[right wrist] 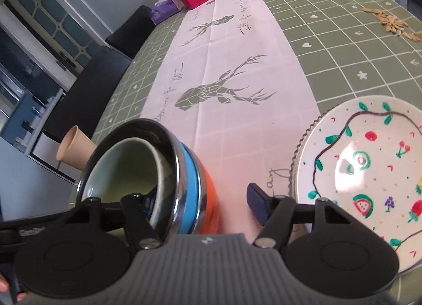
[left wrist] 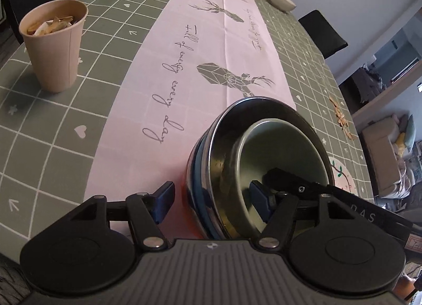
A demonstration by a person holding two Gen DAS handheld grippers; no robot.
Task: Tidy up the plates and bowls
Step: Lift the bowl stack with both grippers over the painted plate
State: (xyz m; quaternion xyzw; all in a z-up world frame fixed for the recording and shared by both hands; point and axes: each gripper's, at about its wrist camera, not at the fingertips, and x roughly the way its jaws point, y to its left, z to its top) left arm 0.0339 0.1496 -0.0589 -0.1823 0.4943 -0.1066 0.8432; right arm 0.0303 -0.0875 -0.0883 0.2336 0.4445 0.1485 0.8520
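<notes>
Two hand-held grippers straddle opposite rims of a nested stack of bowls [left wrist: 237,162] on the pink runner of a green-checked counter [left wrist: 66,152]: a pale green ceramic bowl [right wrist: 124,170] sits inside a shiny steel bowl [right wrist: 174,173], over blue and orange ones. The left hand-held gripper [left wrist: 211,202] and the right hand-held gripper [right wrist: 203,204] each stand apart, one finger inside the stack, one outside. The steel rim looks slick and the ceramic breakable; the stack probably handles heavy, best pinched firmly at the rim walls from both sides. A fruit-painted white plate [right wrist: 369,173] lies just beside. The stack's base and lower bowls are largely hidden.
</notes>
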